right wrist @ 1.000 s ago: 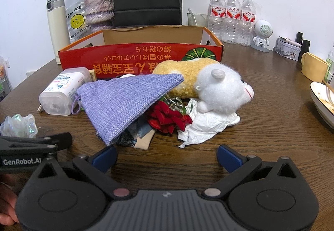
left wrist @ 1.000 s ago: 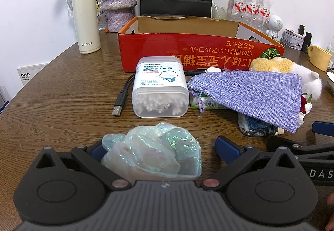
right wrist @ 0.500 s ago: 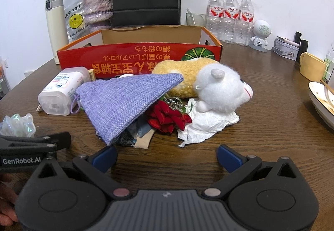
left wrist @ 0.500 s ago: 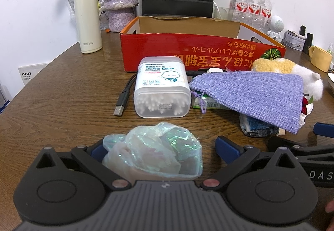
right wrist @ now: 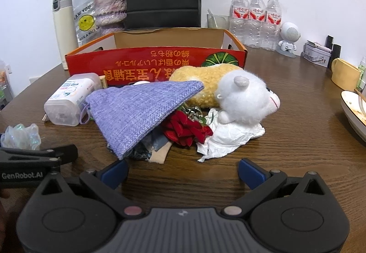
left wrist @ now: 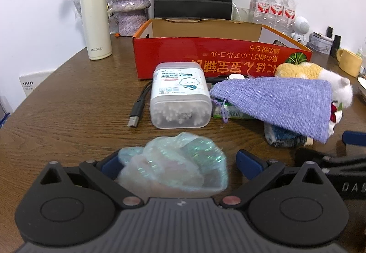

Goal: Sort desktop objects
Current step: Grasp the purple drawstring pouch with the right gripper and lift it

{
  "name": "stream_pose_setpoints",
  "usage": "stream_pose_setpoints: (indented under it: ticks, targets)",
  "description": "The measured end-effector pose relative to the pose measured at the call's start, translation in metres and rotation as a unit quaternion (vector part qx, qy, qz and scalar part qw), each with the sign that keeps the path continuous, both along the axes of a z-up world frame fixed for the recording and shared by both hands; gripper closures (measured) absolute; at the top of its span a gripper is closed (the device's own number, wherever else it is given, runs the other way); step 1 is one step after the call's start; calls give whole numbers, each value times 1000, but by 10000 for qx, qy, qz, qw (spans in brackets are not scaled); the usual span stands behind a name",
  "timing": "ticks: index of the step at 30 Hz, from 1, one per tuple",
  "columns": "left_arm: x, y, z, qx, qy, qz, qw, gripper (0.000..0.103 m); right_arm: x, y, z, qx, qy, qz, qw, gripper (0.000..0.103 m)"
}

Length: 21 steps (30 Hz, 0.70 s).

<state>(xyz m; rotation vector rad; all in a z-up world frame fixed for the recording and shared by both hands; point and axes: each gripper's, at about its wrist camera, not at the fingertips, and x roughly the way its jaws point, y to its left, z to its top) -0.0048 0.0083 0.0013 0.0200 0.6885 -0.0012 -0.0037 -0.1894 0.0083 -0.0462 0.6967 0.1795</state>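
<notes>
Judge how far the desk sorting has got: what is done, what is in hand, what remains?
Done: nothing visibly; no item shows inside the red box, though its floor is hidden. In hand: the iridescent bag sits between the left gripper jaws, which are open. Left: cotton swab box, USB cable, purple pouch, plush toy, red bow. The right gripper is open, holding nothing.

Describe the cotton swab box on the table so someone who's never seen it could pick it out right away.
Find the long red cardboard box on the table. Just in front of its left end lies the cotton swab box, between a black cable and a purple pouch. It alone is clear plastic, with white swab tips showing.
</notes>
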Motion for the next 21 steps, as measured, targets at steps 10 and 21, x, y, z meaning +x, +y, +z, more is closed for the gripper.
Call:
stream_pose_setpoints:
  ticks: [10, 21]
  targets:
    - [-19, 34, 12, -592, -313, -80, 9977, 0, -20, -9, 7, 86, -110, 553, 9984, 2]
    - [-38, 43, 21, -882, -454, -373, 9944, 10, 5, -22, 27, -88, -527, 708, 9961, 48]
